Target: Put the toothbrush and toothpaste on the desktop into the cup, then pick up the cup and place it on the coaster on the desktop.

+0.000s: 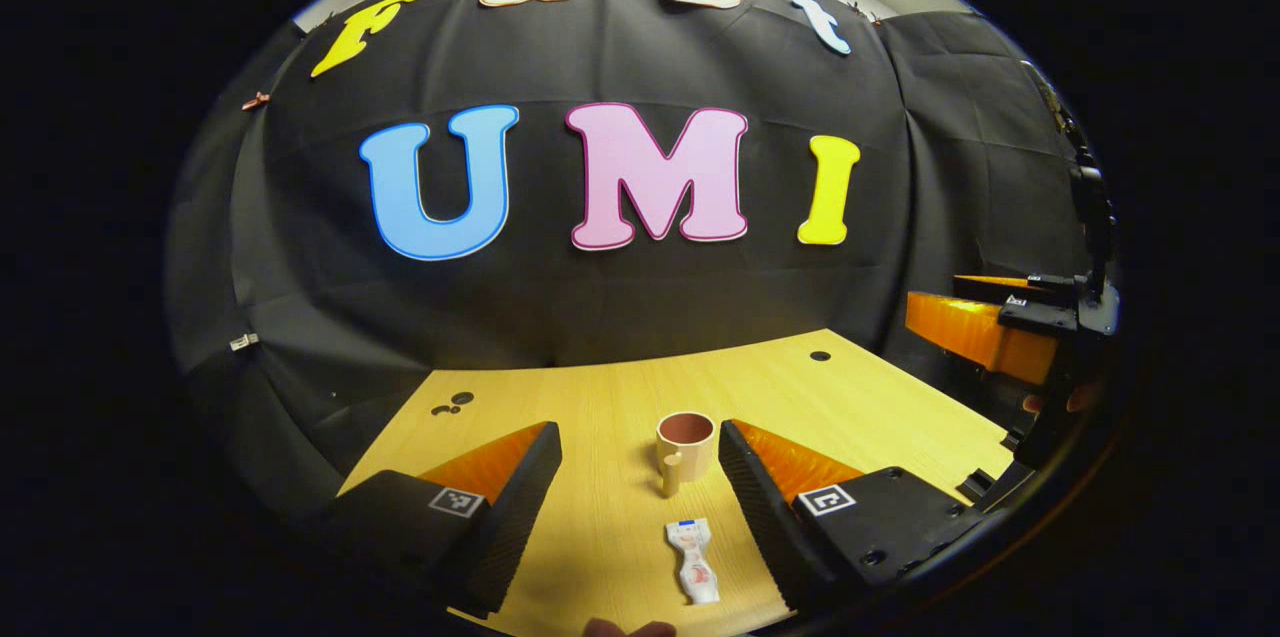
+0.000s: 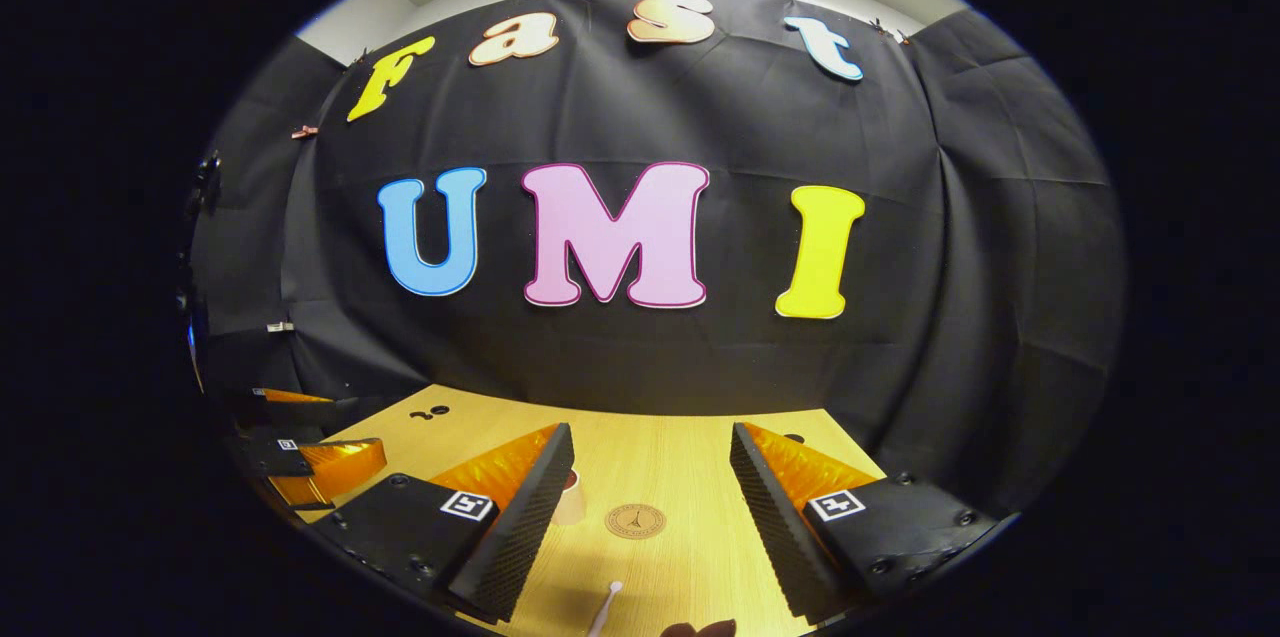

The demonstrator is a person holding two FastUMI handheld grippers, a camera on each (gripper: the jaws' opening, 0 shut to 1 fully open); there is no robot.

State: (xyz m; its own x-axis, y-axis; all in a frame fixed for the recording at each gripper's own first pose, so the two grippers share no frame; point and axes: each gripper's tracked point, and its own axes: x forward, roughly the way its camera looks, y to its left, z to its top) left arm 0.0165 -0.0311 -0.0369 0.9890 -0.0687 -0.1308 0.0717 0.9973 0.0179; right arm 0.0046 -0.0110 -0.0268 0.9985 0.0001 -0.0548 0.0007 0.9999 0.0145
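Left gripper view: my left gripper (image 1: 640,507) is spread wide, empty; cup (image 1: 686,444) sits lower centre on the desk (image 1: 600,397), toothpaste (image 1: 694,561) just below it near the bottom edge. Right gripper view: right gripper (image 2: 650,517) also released, coaster (image 2: 635,521) between the fingers, toothbrush (image 2: 606,607) tip at bottom centre. Nothing grasped yet, I judge step one; next, drop onto the toothpaste and close.

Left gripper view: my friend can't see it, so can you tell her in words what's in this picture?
An open left gripper hangs over a wooden desk, its two black fingers either side of a small cup standing upright. A toothpaste tube lies flat on the desk, nearer than the cup. At the right edge, the right gripper is held above the desk.
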